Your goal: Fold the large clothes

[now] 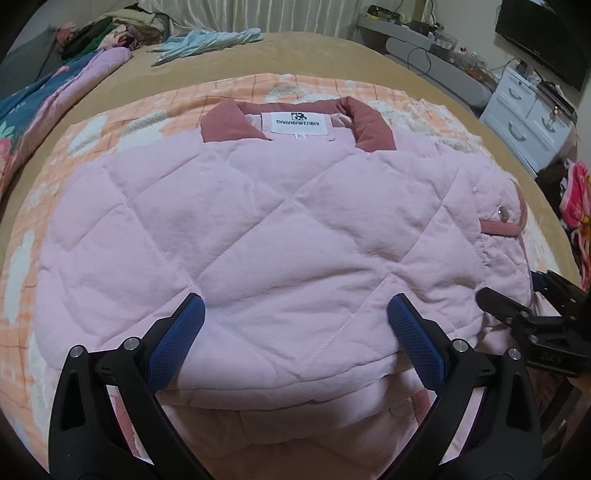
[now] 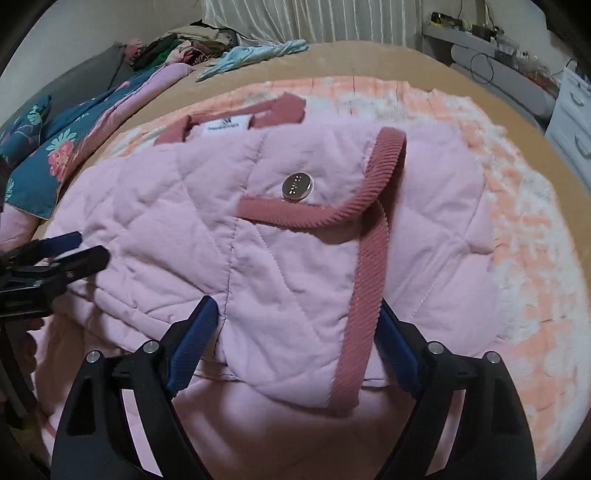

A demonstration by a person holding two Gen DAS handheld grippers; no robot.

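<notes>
A pink quilted jacket (image 1: 280, 221) lies folded on the bed, its dusty-rose collar (image 1: 236, 123) and white label at the far end. My left gripper (image 1: 295, 306) stands open over the near folded edge, blue pads wide apart on either side of the padding. My right gripper (image 2: 295, 306) is open too, straddling the jacket's (image 2: 295, 258) right part, where a corduroy trim (image 2: 369, 258) and a metal snap button (image 2: 297, 187) show. Each gripper appears in the other's view: the right one (image 1: 509, 291) at the jacket's right edge, the left one (image 2: 90, 245) at its left edge.
Under the jacket lies a peach checked blanket (image 1: 122, 122) on a tan bed cover (image 1: 314, 51). A floral quilt (image 2: 55, 147) and a clothes pile (image 1: 122, 29) sit at the far left, with a light blue garment (image 1: 207, 42) beside them. White drawers (image 1: 528, 118) stand right of the bed.
</notes>
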